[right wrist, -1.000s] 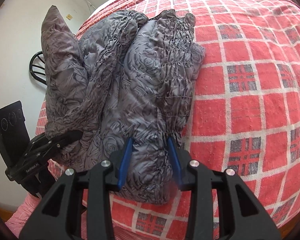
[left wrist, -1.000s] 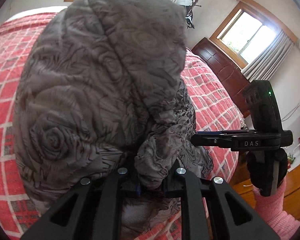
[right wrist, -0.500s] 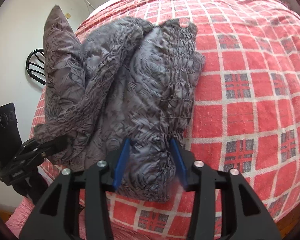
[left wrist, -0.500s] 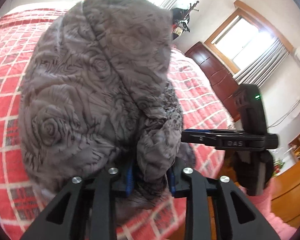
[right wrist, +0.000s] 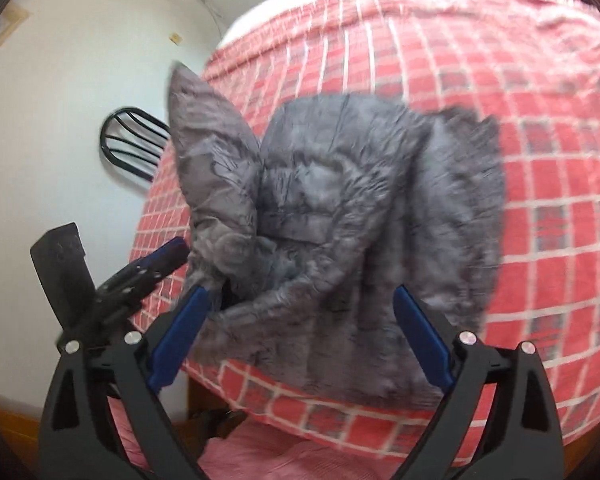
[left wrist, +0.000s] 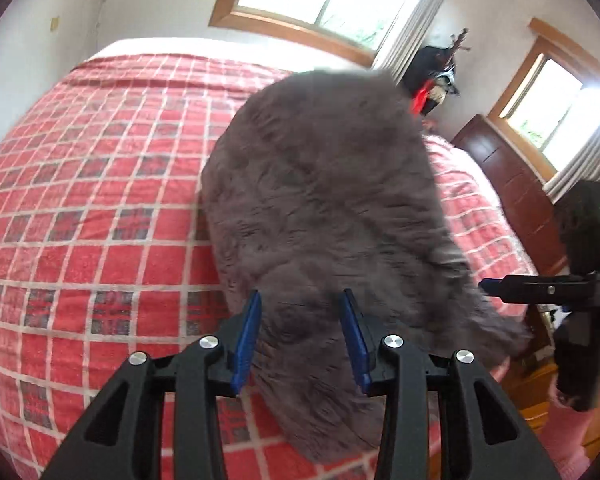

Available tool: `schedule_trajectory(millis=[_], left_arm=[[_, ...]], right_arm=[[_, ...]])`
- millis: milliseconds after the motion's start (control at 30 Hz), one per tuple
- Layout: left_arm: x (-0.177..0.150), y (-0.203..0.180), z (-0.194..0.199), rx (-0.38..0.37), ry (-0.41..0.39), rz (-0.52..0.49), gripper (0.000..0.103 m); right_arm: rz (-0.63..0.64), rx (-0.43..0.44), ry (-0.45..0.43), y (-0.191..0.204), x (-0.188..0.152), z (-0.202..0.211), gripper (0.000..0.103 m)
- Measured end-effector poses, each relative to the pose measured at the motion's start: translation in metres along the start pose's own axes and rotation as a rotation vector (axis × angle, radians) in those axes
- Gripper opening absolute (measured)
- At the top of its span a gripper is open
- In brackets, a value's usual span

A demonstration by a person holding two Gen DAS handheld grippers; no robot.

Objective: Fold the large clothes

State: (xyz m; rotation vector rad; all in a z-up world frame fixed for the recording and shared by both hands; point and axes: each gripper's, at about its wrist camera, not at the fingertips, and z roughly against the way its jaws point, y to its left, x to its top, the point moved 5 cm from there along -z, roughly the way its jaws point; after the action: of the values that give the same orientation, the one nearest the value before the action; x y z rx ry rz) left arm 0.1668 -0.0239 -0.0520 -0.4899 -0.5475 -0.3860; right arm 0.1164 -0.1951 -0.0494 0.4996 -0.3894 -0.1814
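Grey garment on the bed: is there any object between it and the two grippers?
Nothing visible. The grey garment lies directly before the opening right gripper and left gripper, on the red checked bedspread.

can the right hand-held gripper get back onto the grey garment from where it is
Probably yes. The right hand-held gripper has its jaws opening just above the grey garment, with nothing between them.

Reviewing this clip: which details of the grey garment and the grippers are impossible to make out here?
- Left wrist view: the grey garment is smeared by motion blur, so its pattern and folds are unreadable, and whether the opening left gripper touches it.
- Right wrist view: the garment's near edge is hidden behind the opening right gripper.
- Garment type: bunched and partly blurred in both views.
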Motion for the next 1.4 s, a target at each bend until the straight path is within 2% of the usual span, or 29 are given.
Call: schedule_trajectory(millis=[100,167,333,400,467,500,567,633,667,733,800,867,967,1100,1233,1400], left_arm=[[0.0,-0.004,-0.01,0.012,0.006,-0.039,0.041],[-0.003,-0.015,-0.017,0.031,0.003,-0.076,0.041],[-0.005,-0.033,-0.035,0.058,0.002,-0.135,0.04],[-0.005,-0.037,-0.037,0.057,0.0,-0.141,0.04],[-0.007,-0.038,-0.035,0.063,-0.003,-0.148,0.04],[-0.007,-0.038,-0.035,0.056,0.002,-0.148,0.04],[-0.008,-0.034,-0.028,0.018,0.019,-0.128,0.04],[-0.005,-0.03,-0.015,-0.025,0.011,-0.097,0.041],[-0.002,-0.027,-0.004,-0.026,-0.021,-0.088,0.042],[0.006,-0.024,0.016,0.004,-0.092,-0.084,0.042],[0.015,-0.027,0.031,-0.004,-0.143,-0.08,0.042],[0.019,-0.037,0.033,-0.022,-0.149,-0.095,0.042],[0.015,-0.064,0.017,-0.043,-0.111,-0.151,0.042],[0.001,-0.09,-0.013,-0.055,-0.046,-0.202,0.042],[-0.008,-0.099,-0.029,-0.037,-0.025,-0.241,0.042],[-0.015,-0.103,-0.048,-0.073,0.026,-0.234,0.042]], right_arm=[[-0.026,0.051,0.063,0.009,0.007,-0.021,0.093],[-0.014,0.064,0.067,0.019,0.009,-0.024,0.094],[0.034,-0.031,0.055,0.029,0.018,-0.031,0.094],[0.042,-0.072,0.051,0.03,0.018,-0.036,0.091],[0.059,-0.152,0.056,0.025,0.017,-0.045,0.049],[0.051,-0.139,0.052,0.022,0.016,-0.049,0.045],[0.056,-0.093,0.047,0.016,0.016,-0.053,0.031],[0.077,-0.082,0.036,0.018,0.017,-0.047,0.025],[0.11,-0.073,0.017,0.025,0.017,-0.038,0.023],[0.17,-0.063,-0.029,0.037,0.016,-0.014,0.021],[0.223,-0.072,-0.09,0.044,0.012,0.011,0.021],[0.215,-0.068,-0.125,0.037,0.005,0.029,0.021],[0.152,-0.047,-0.138,0.01,-0.007,0.041,0.021],[0.067,0.0,-0.116,-0.034,-0.023,0.029,0.022],[0.023,0.056,-0.103,-0.063,-0.035,0.015,0.024],[-0.005,0.109,-0.118,-0.088,-0.047,-0.002,0.026]])
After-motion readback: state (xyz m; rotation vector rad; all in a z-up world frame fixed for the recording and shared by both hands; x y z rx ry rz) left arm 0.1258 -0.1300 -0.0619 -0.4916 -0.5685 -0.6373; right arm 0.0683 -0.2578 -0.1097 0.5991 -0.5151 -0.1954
